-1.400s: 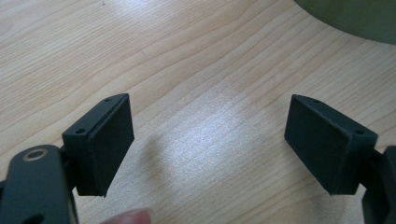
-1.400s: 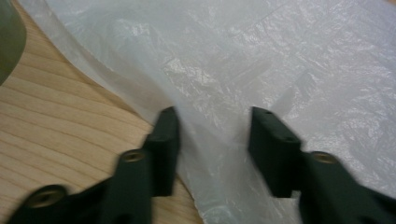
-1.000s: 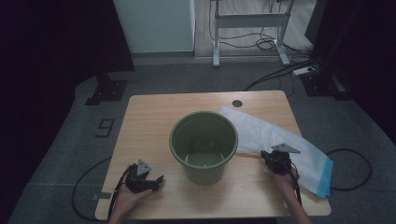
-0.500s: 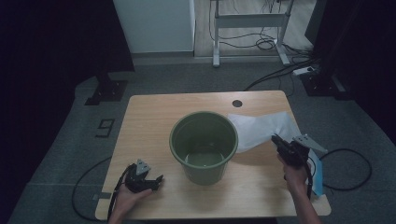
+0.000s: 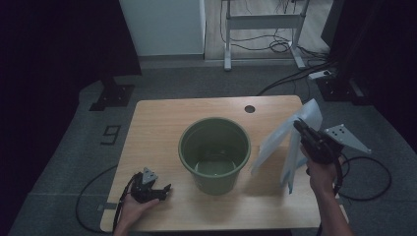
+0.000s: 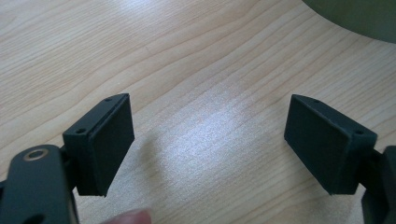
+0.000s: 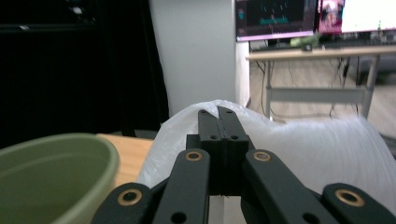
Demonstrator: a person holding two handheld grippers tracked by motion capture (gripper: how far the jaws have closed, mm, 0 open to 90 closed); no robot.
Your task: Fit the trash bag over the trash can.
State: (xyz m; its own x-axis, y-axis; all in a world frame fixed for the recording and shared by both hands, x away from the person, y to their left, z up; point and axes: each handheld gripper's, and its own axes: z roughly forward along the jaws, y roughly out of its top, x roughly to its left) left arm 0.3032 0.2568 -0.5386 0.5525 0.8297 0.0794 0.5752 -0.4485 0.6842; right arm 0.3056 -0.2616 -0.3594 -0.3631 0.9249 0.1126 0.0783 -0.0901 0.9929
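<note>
A green bucket (image 5: 215, 147) stands upright and empty in the middle of the wooden table (image 5: 162, 118); its rim (image 7: 56, 154) fills the lower left of the right gripper view. To its right my right gripper (image 5: 299, 126) is shut on a white plastic bag (image 5: 285, 142), lifted off the table so the bag hangs down beside the bucket. In the right gripper view the bag (image 7: 303, 149) bulges behind my closed jaws (image 7: 218, 112). My left gripper (image 5: 164, 189) rests low at the table's front left, open, with bare wood between its pads (image 6: 109, 140).
A round cable hole (image 5: 250, 108) sits at the table's far edge. Cables trail off both sides of the table to the floor. A metal desk frame (image 5: 265, 19) and a white cabinet (image 5: 162, 27) stand beyond the table.
My right gripper has risen and moved right, pulling the bag up from lying flat on the table to hanging in the air. The left gripper has stayed put.
</note>
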